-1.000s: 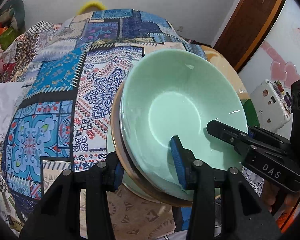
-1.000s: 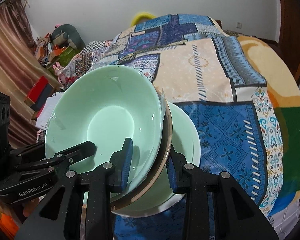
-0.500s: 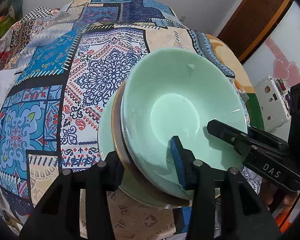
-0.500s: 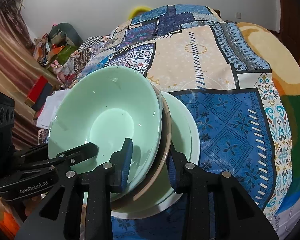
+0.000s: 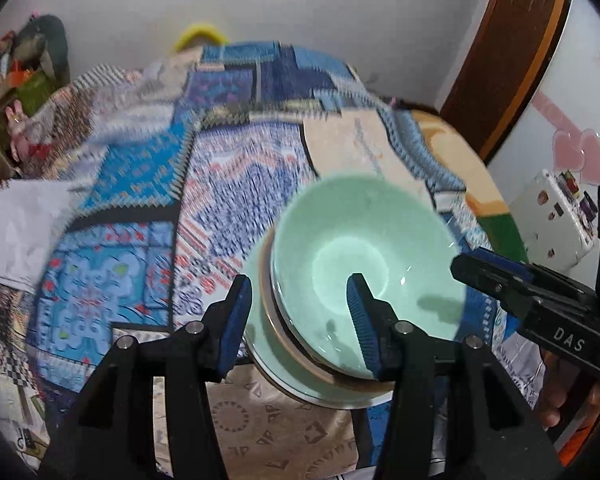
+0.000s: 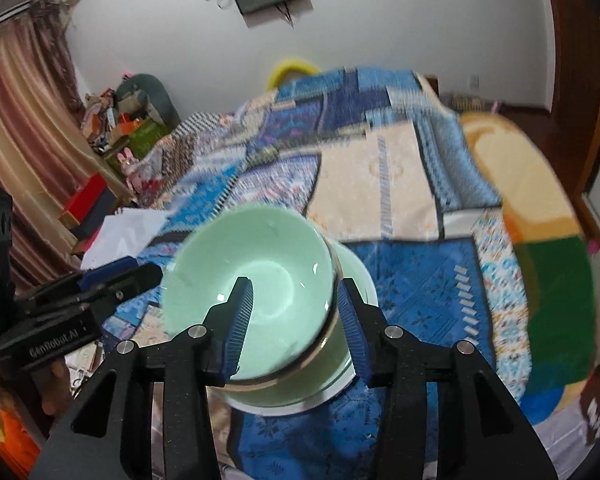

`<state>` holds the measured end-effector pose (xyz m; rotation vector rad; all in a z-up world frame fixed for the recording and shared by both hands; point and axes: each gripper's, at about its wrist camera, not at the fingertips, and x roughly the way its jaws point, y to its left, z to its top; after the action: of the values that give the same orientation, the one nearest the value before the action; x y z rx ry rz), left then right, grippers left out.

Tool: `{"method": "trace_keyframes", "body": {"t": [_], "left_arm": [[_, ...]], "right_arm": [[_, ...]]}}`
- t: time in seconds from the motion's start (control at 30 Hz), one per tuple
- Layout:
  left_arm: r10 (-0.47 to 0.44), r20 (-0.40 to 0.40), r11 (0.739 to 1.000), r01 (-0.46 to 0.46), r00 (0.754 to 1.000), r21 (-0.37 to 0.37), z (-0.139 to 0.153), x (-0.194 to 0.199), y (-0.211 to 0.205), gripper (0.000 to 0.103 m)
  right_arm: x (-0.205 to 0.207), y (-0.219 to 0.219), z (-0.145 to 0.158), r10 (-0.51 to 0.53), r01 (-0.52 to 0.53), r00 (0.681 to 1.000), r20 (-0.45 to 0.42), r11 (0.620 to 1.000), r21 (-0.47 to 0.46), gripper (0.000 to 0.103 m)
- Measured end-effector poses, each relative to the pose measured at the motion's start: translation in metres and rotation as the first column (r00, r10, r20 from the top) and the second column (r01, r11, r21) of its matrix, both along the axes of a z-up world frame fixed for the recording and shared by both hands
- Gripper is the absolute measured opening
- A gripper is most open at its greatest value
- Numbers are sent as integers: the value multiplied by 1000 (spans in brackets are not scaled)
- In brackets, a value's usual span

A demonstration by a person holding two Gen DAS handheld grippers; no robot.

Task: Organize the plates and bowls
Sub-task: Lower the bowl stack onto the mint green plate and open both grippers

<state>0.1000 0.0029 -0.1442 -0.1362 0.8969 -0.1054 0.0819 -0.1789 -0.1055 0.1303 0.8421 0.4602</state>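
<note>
L gripper (image 5: pixel 300 320): blue-padded fingers (image 5: pixel 236 316) spread wide, pinching nothing. L pad sits just outside the stack's left edge w/ a visible gap; R pad hangs over the inside of the green bowl (image 5: pixel 364 264), contact w/ the bowl wall can't be told.

R gripper (image 6: pixel 296 320): fingers (image 6: pixel 240 320) also spread, straddling the bowl's (image 6: pixel 256 276) near-right rim. L pad is inside the bowl, R pad outside beside the rim; whether either pad touches is unclear, but the gap is wider than the rim so no pinch.

Each gripper shows in the other's view: R one at the right edge of the left wrist cam (image 5: pixel 496 276), L one at the left edge of the right wrist cam (image 6: pixel 116 280), both just beside the bowl's rim, on opposite sides.

Stack: green bowl on top, nested in a brown-rimmed dish (image 5: pixel 270 312), which sits on a pale green plate (image 5: pixel 260 344) w/ white edge. Whole stack rests on the patchwork quilt (image 6: pixel 420 280), near its front edge, roughly level.

Beyond: quilt covers a bed, blurred. White paper (image 5: pixel 16 232) lies at the quilt's left side. Yellow ring (image 6: pixel 292 68) at the far end by the white wall.
</note>
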Motion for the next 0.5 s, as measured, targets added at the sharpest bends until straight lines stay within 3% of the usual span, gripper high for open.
{"method": "trace_keyframes", "body": {"t": [0.23,0.5], "left_arm": [[28,195,1000,-27,981,-5,65,-39,3,52],[61,411,998,-69,910,4,124,-95,2,69]], "right_arm": [[-37,-1,57,17,-22,983,182,999,23,44],[-81,-8,105,14,-38,931,365,997,60,55]]}}
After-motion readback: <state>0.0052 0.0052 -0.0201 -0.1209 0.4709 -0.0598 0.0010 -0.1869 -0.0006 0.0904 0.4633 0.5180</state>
